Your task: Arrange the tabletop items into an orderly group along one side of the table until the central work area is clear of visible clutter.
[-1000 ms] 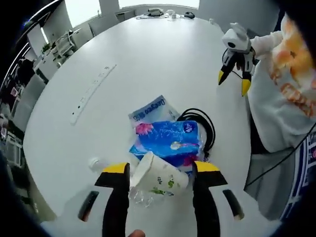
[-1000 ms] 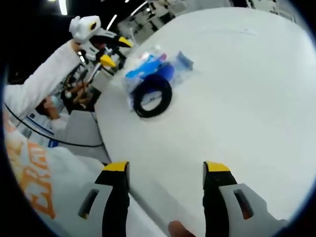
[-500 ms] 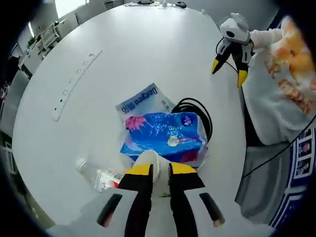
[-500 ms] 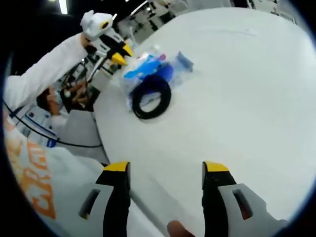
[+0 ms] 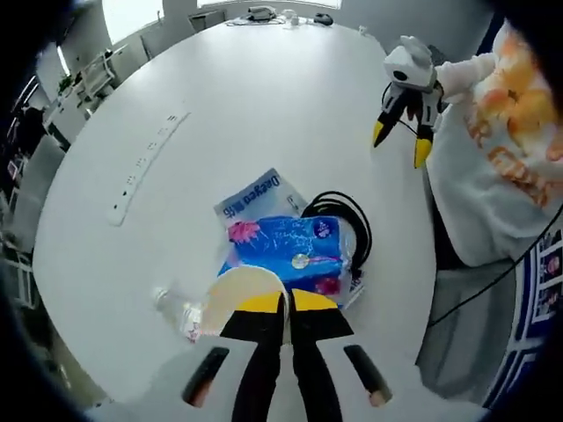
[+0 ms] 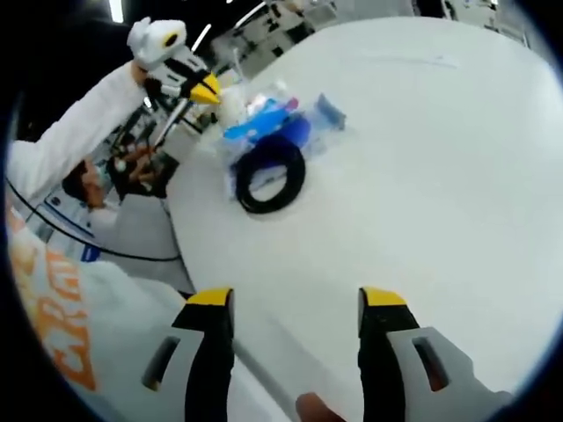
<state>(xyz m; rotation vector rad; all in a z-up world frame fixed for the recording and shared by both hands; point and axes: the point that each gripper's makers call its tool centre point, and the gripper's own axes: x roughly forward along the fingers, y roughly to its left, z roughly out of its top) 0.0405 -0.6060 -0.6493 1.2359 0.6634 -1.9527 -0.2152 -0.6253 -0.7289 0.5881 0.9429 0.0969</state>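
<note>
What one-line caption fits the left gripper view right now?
Left gripper shut on paper cup beside blue tissue pack and coiled black cable.

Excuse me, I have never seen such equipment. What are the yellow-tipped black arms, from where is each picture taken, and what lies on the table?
No robot here: a person holds a hand tool with two jaws in each hand, and a camera rides on each tool. In the left gripper view, the left gripper has its jaws shut on the rim of a paper cup. On the white table lie a blue tissue pack, a coiled black cable, a plastic bottle and a power strip. In the right gripper view, the right gripper is open above the table's edge, holding nothing.
</note>
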